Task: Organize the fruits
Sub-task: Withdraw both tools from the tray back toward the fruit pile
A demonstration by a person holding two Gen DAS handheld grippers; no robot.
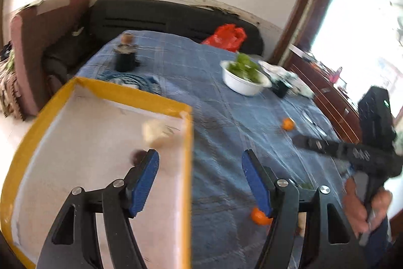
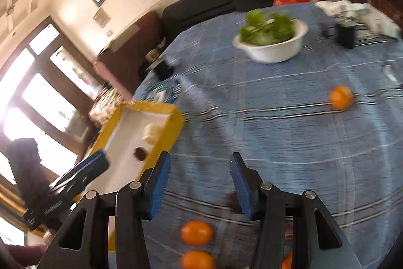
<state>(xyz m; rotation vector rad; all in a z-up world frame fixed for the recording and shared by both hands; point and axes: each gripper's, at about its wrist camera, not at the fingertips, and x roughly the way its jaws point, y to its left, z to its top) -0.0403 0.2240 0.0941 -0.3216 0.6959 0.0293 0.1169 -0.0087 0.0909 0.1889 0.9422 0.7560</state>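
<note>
From the left wrist, the left gripper (image 1: 200,163) hangs with jaws apart and nothing between them, over the right wall of the yellow-rimmed box (image 1: 187,143). A pale fruit (image 1: 157,132) and a dark fruit (image 1: 137,156) lie inside, just left of its tips. One orange (image 1: 259,216) sits near the right finger; another (image 1: 288,123) lies farther right on the blue cloth (image 1: 226,117).

From the right wrist, the right gripper (image 2: 200,165) is half open and empty. Two oranges (image 2: 197,233) lie near, beneath it; a lone orange (image 2: 340,97) is far right.
</note>
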